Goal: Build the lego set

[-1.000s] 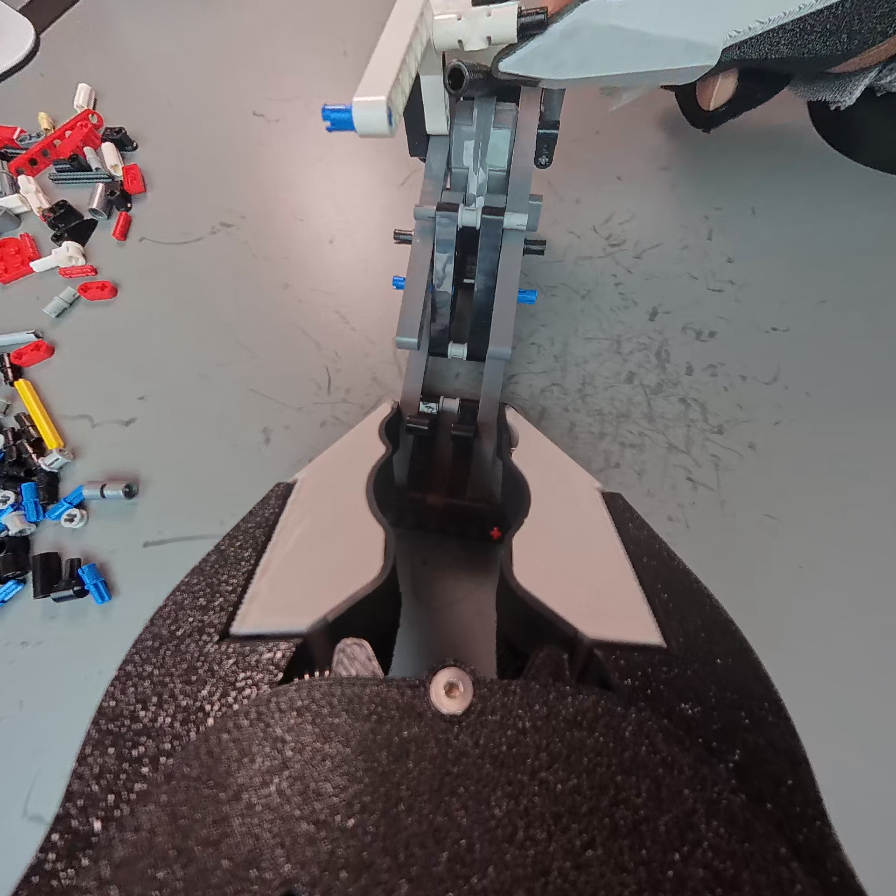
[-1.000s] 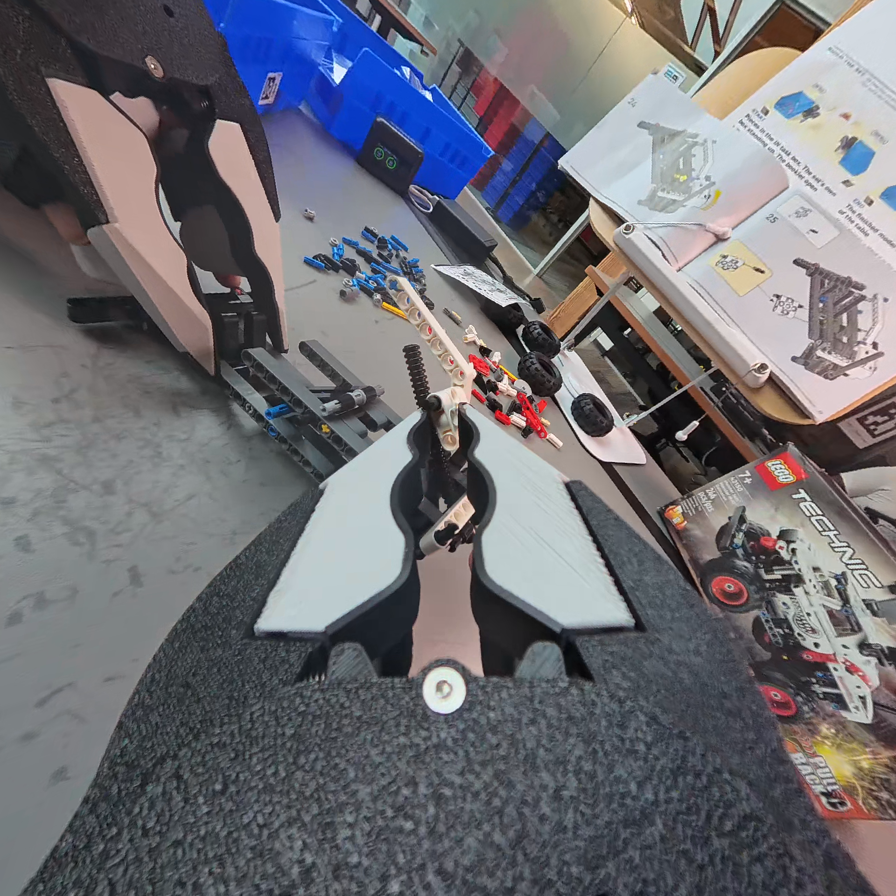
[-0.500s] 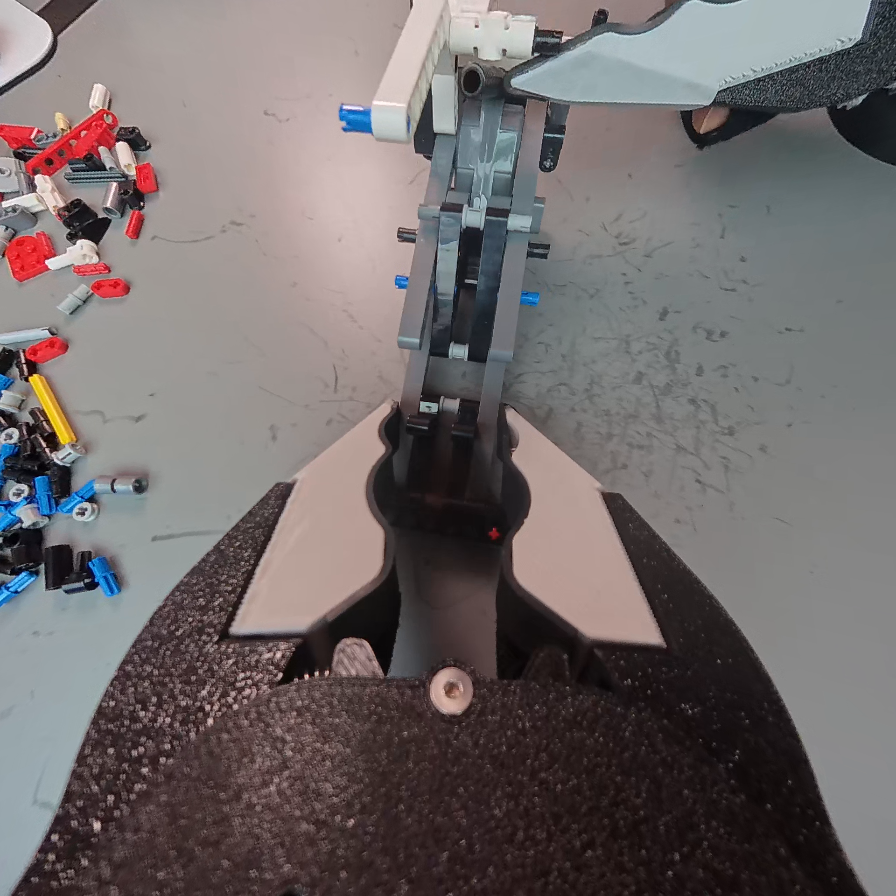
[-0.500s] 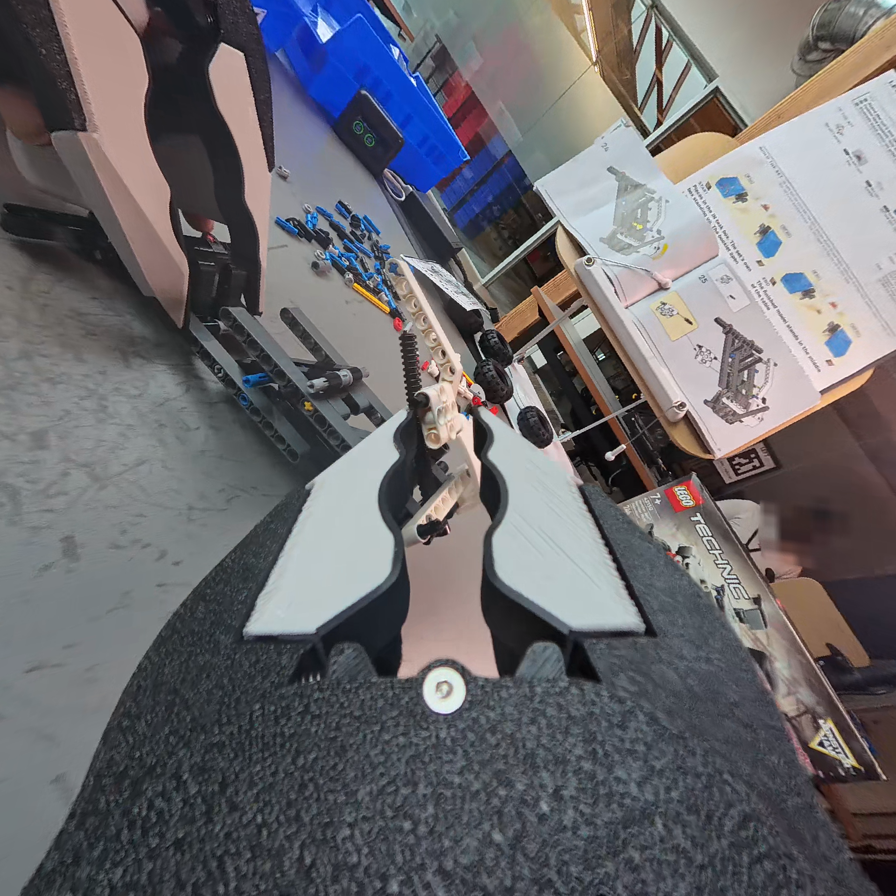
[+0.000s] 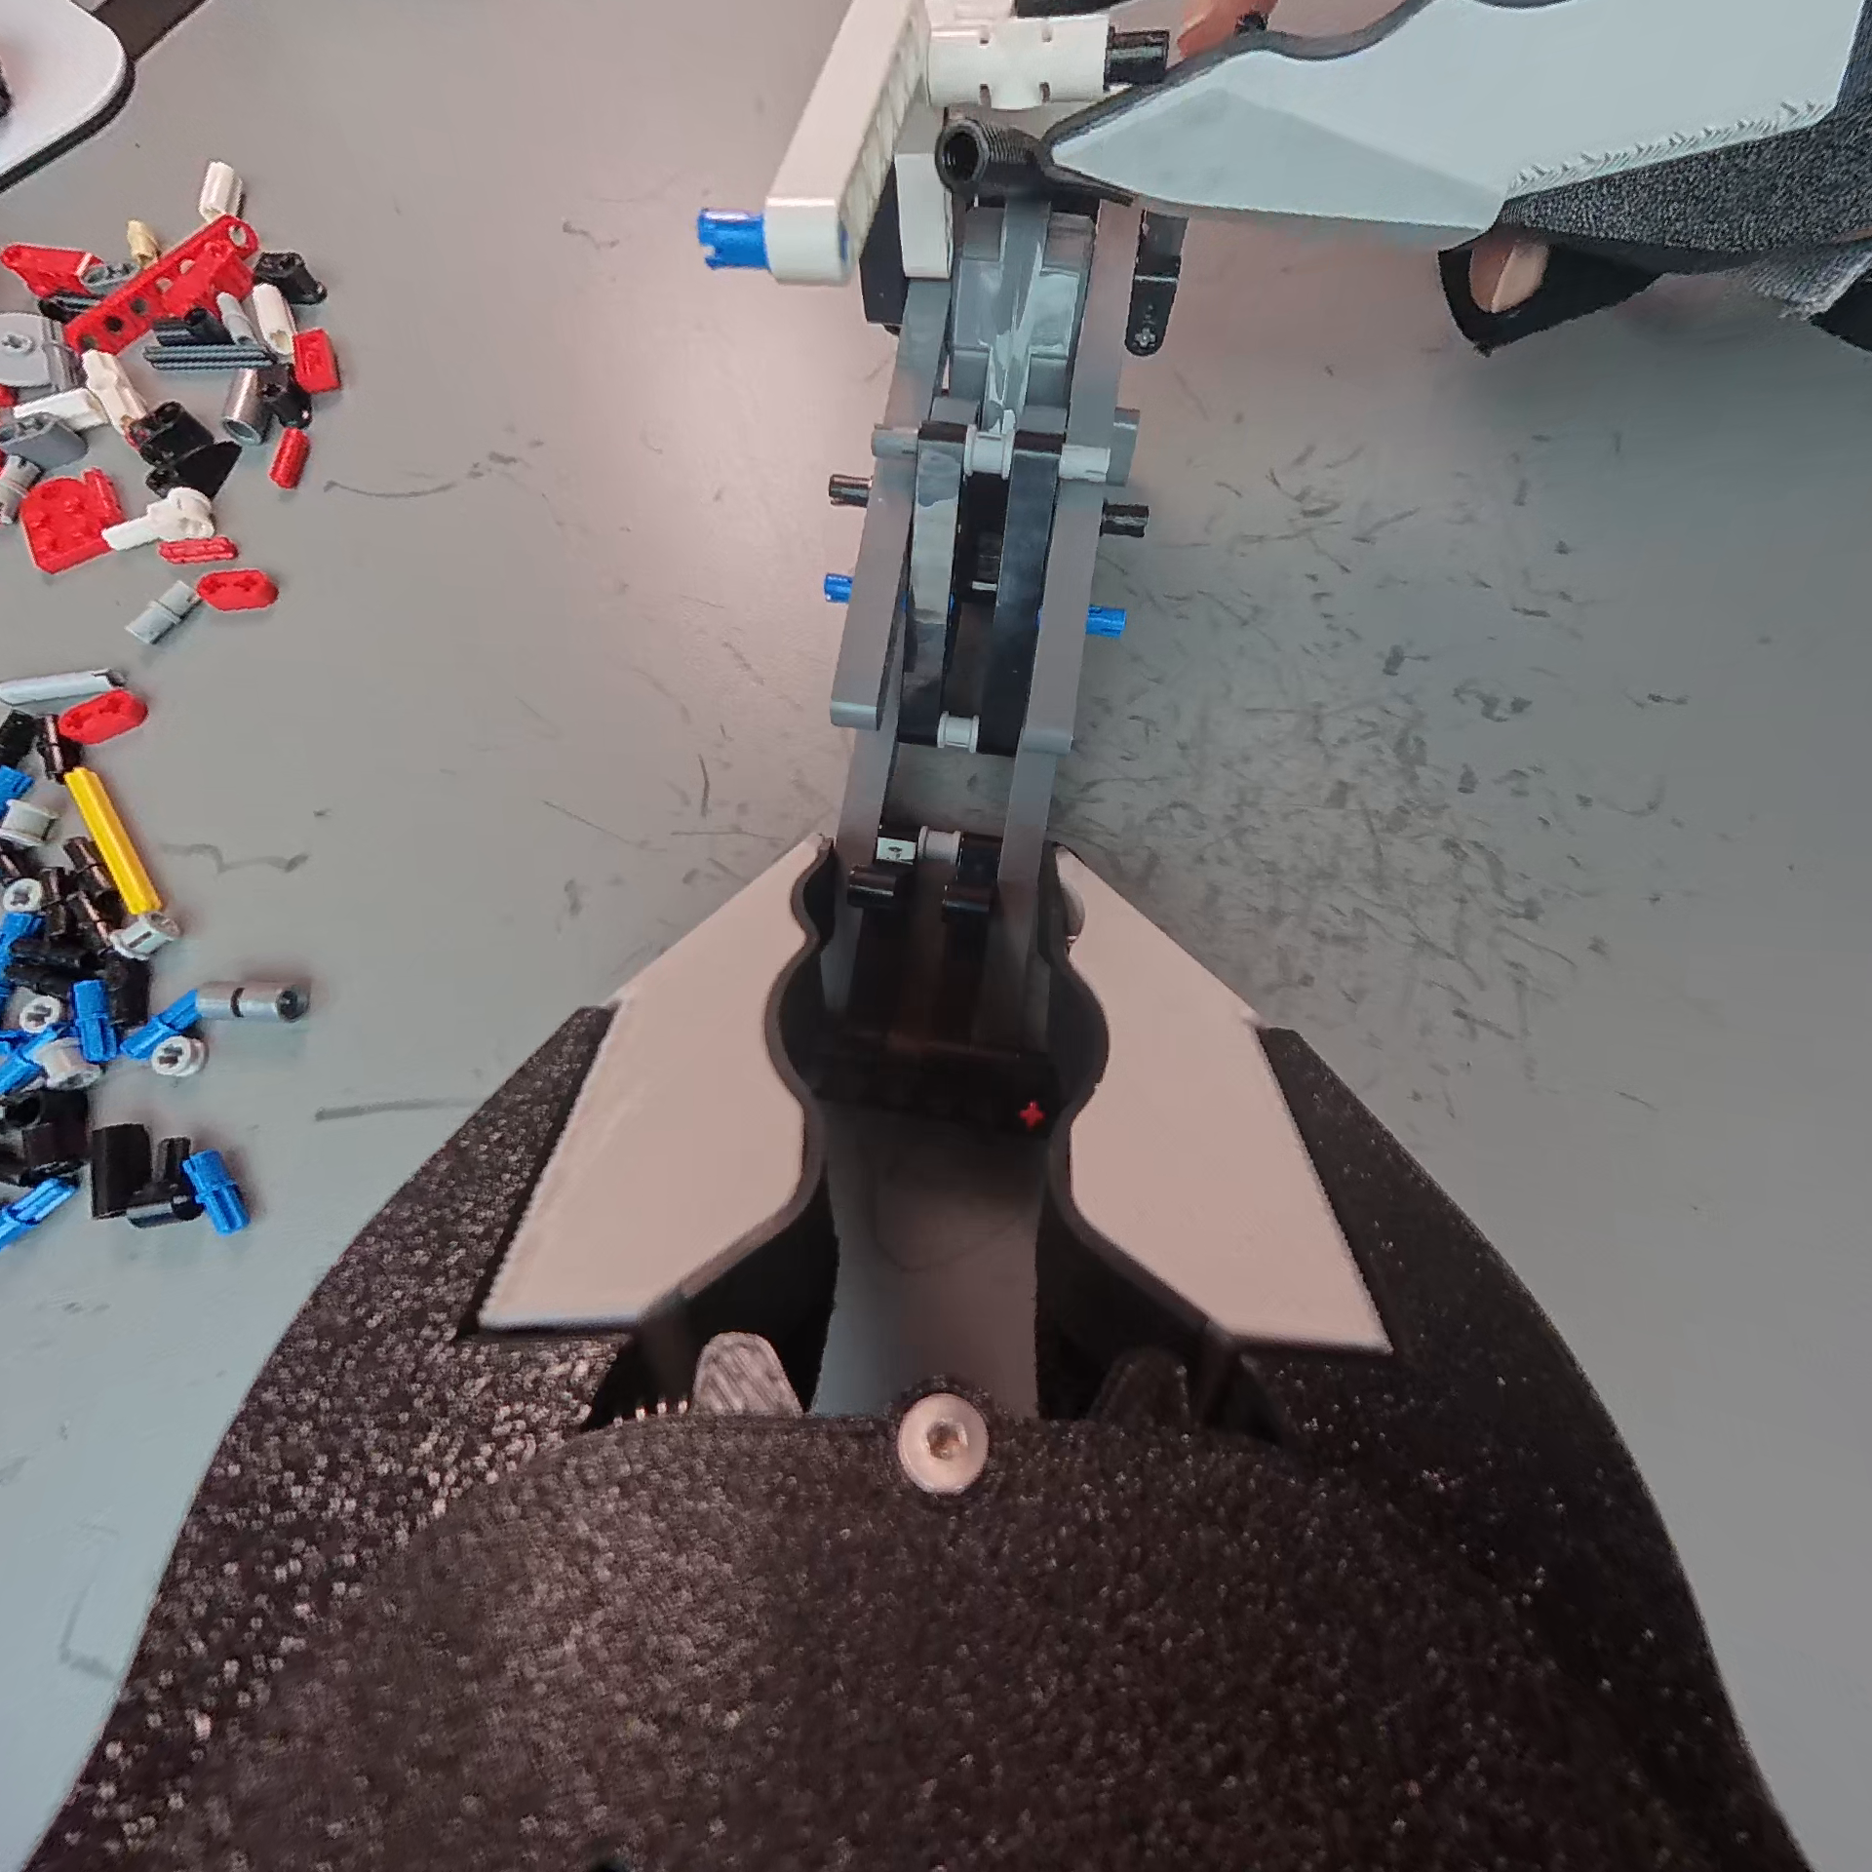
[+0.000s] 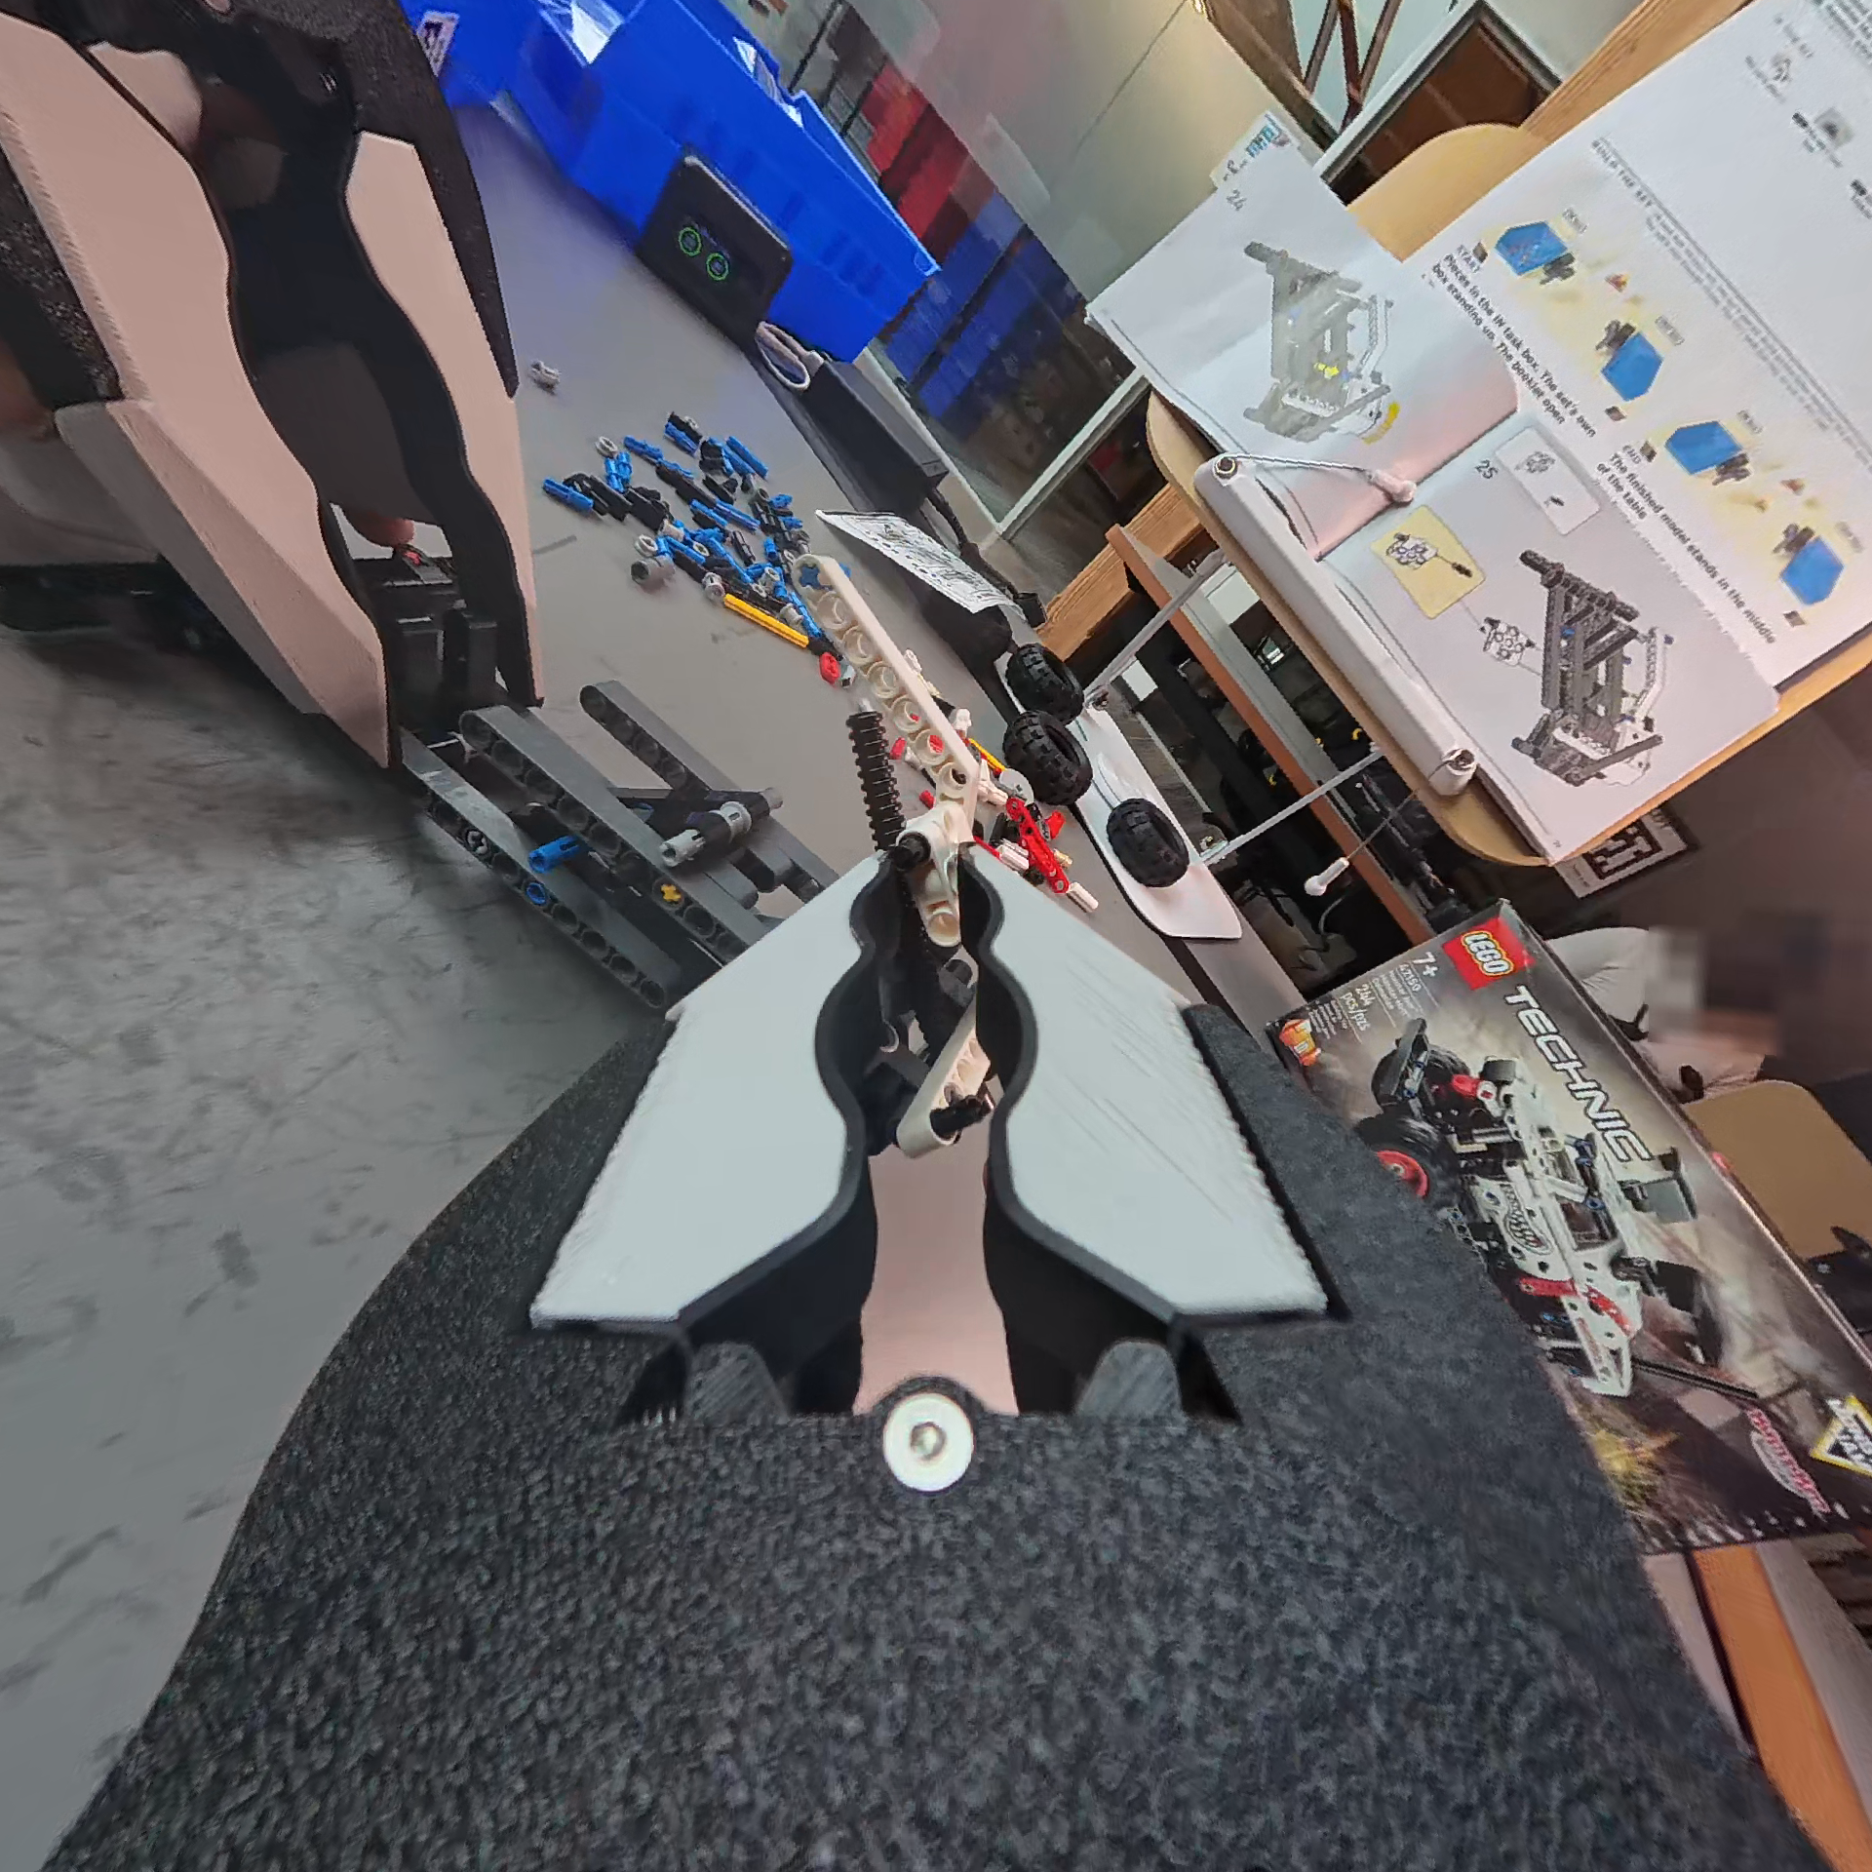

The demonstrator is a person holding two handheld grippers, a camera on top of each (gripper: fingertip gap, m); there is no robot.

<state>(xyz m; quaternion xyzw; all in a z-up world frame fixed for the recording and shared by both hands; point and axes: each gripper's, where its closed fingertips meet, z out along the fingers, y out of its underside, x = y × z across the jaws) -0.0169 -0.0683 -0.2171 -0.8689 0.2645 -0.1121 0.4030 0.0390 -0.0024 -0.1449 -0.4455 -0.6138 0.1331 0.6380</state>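
My left gripper is shut on the near end of a grey and black lego frame, which lies along the grey table and points away from me. My right gripper is shut on a white beam sub-assembly with a black spring. In the left wrist view the right gripper holds that white piece, with a blue pin at its tip, against the frame's far end. In the right wrist view the left gripper clamps the frame at the upper left.
Loose red, white, black and blue parts lie on the table to the left. Beyond are black wheels, blue bins, a black device, an open instruction booklet on a stand and the set's box.
The right gripper tilted upward and came back down, still shut on the white piece at the frame's far end. The left gripper and the frame have shifted only slightly.
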